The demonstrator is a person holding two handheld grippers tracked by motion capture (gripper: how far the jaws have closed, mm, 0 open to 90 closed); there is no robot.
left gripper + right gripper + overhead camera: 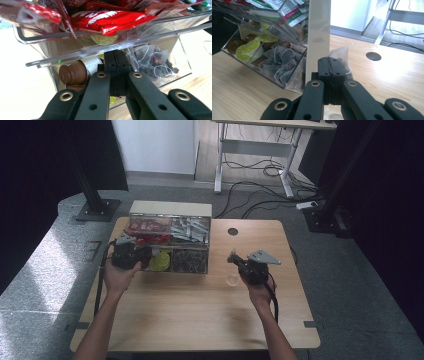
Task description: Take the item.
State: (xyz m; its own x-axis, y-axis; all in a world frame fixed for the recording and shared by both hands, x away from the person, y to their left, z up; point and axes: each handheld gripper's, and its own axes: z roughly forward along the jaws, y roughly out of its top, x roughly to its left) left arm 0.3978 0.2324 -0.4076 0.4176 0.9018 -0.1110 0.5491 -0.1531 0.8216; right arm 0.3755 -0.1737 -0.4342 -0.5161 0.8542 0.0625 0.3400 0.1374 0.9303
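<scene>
Your left hand (120, 276) reaches up from the six o'clock edge of the pale wooden table (200, 320), forearm angled toward one o'clock, and sets the left gripper (131, 254) against the nine o'clock end of the clear plastic compartment organiser (192, 270). In the left gripper view its jaws are pressed together with nothing between them, tips right at the organiser's lower clear wall (155, 40), with brown coffee capsules (73, 73) at about ten o'clock from the tips and mesh pyramid tea bags (152, 62) at two o'clock.

Your right hand (259, 292) comes up with the forearm leaning toward eleven o'clock, holding the right gripper (240, 261) at three o'clock from the organiser, well clear of it. Its jaws are clamped on a translucent mesh tea bag (340, 56), which sticks up above the tips over the bare table. Just at six o'clock from it a small clear glass cup (232, 280) stands on the table.

The red foil sachets (112, 21) in the upper tray carry white lettering, too cropped and tilted to read. The white sachets (289, 10) with green and red bands show print too small to make out.
</scene>
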